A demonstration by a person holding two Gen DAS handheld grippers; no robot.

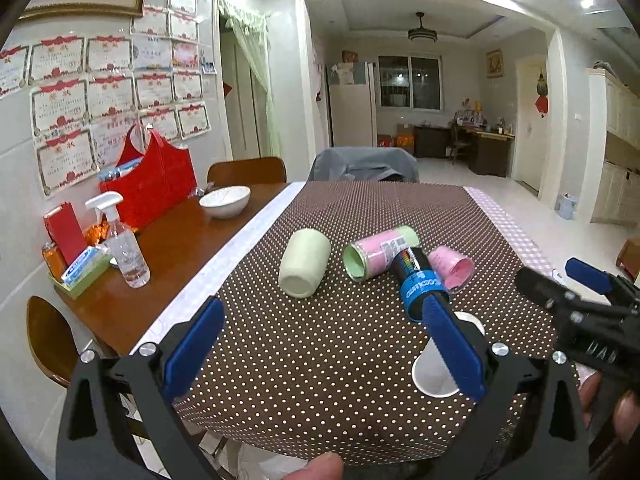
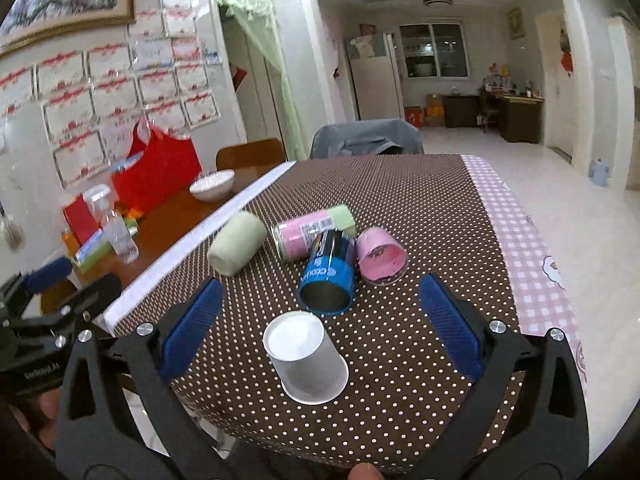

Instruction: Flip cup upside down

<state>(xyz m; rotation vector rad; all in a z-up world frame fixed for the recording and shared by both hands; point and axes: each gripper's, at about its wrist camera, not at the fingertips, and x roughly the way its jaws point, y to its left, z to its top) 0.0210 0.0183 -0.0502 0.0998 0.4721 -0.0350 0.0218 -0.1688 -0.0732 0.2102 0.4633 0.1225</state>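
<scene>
A white paper cup [image 2: 306, 356] stands upside down, base up, on the dotted cloth near the table's front edge, between the fingers of my open right gripper [image 2: 324, 328], untouched. In the left wrist view the cup [image 1: 434, 372] is partly hidden behind the right finger [image 1: 452, 344] of my open, empty left gripper [image 1: 324, 340]. The right gripper [image 1: 576, 292] also shows at the right of the left wrist view.
On the brown dotted tablecloth [image 2: 400, 208] lie a pale green cup [image 2: 236, 248], a pink-and-green tube [image 2: 316, 230], a blue-black can [image 2: 328, 272] and a pink cup [image 2: 380, 256]. A white bowl [image 1: 224, 200], spray bottle [image 1: 124, 248] and red bag [image 1: 154, 180] stand at left.
</scene>
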